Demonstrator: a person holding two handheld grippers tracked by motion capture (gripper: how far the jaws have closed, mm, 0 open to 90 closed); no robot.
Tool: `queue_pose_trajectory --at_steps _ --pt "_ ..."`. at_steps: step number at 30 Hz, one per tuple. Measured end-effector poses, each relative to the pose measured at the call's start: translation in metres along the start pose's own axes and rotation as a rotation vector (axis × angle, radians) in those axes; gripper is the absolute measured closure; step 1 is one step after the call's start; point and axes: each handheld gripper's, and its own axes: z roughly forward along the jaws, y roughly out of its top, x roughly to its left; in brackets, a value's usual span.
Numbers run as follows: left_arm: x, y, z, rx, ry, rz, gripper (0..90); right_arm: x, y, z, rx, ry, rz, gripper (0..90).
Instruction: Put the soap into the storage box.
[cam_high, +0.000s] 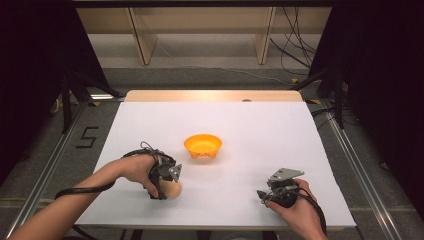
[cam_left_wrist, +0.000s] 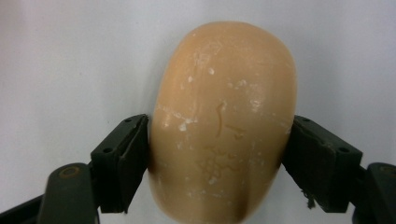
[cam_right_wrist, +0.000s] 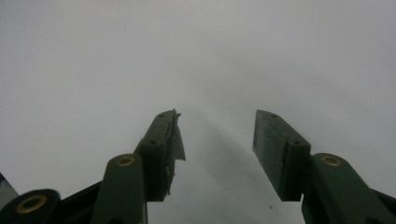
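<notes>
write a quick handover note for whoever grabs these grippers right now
Left gripper: fingers pressed on both sides of the tan bun, at the near left of the white table.
Right gripper: open, nothing between its fingers, low over the near right of the table.
Orange bowl: at the table's middle, looks empty, apart from both grippers.
Done: bun gripped.
Left, probably: carry the bun to the bowl and let go.
</notes>
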Motion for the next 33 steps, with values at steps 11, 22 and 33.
queue_pose_trajectory --at_steps 11,22,33 --pt "0.001 0.002 0.001 0.007 -0.008 0.0 27.4 0.001 0.0 0.0 0.013 0.006 0.012 50.4" --pt "0.002 -0.003 -0.001 -0.035 -0.002 -0.041 30.7 0.002 -0.001 0.002 0.003 -0.002 0.018 50.2" --pt "-0.001 -0.009 -0.001 -0.075 0.02 -0.081 31.2 0.001 -0.001 0.002 0.015 0.002 0.012 50.0"
